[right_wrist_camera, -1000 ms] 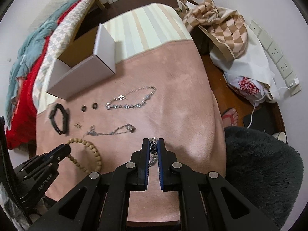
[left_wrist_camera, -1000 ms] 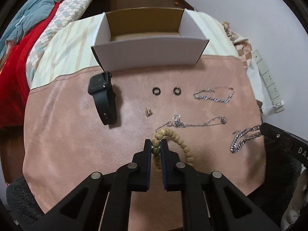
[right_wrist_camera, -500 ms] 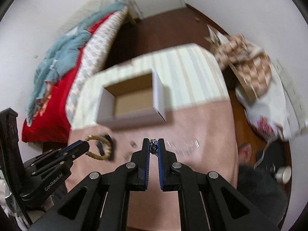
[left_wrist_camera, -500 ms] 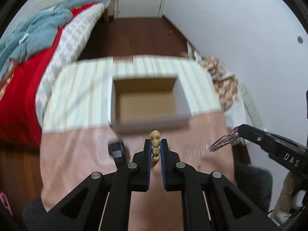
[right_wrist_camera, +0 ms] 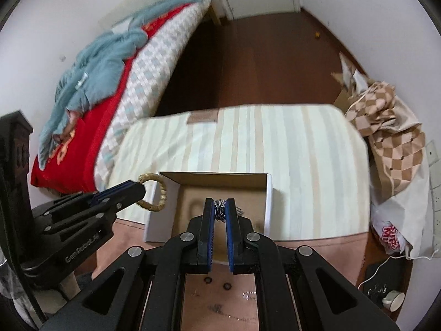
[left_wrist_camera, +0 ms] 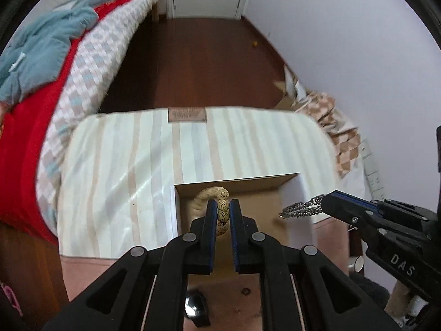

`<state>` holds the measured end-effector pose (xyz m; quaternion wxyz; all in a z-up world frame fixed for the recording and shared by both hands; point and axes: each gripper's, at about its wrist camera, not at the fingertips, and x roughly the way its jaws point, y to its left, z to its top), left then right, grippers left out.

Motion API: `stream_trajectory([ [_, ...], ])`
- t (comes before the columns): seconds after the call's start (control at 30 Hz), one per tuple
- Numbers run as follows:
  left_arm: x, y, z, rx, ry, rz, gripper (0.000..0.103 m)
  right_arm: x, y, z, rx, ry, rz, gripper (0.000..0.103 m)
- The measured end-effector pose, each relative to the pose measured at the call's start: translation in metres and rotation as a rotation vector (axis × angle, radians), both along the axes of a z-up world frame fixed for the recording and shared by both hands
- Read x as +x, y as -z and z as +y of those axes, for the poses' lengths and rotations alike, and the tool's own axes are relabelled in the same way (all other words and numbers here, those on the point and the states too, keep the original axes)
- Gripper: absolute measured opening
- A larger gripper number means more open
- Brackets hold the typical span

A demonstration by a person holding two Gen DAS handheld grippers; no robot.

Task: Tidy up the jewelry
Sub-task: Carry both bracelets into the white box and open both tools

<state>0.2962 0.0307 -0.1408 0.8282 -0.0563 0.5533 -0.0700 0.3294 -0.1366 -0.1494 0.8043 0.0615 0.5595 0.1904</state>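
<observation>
Hovering over the open cardboard box (right_wrist_camera: 268,193), the left gripper (left_wrist_camera: 222,215) is clamped on a wooden bead bracelet (left_wrist_camera: 222,211) near the box's left wall, while the right gripper (right_wrist_camera: 220,212) pinches a silver chain (left_wrist_camera: 300,209) above its middle; two dark rings (right_wrist_camera: 217,279) lie on the pink mat (right_wrist_camera: 317,244).

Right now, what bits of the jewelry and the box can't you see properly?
- Bead bracelet, left wrist view: lower loop hidden behind the left gripper, far side blurred.
- Silver chain, right wrist view: mostly hidden between the right gripper pads.
- Box: near floor covered by gripper fingers.
- Two rings, right wrist view: too small for detail.
</observation>
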Motion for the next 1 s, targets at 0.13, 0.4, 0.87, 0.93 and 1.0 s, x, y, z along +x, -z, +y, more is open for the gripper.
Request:
stream_trajectory([
  [0.13,0.019,0.025,0.002,-0.012,0.002,0.056,0.007,0.016,0.030,0.008,-0.035,-0.018,0.052,0.008],
  [0.4,0.030,0.041,0.003,-0.022,-0.025,0.131,0.014,0.034,0.061,0.015,-0.011,-0.051,0.164,0.009],
  [0.87,-0.009,-0.003,0.013,0.173,-0.083,-0.050,0.100,-0.002,0.043,0.006,-0.226,-0.027,0.039,0.087],
  [0.93,-0.020,-0.004,0.014,0.210,-0.095,-0.081,0.101,-0.011,0.044,0.003,-0.257,-0.010,0.028,0.094],
  [1.0,-0.031,-0.002,0.015,0.231,-0.105,-0.101,0.102,-0.019,0.049,0.000,-0.287,0.005,0.025,0.097],
])
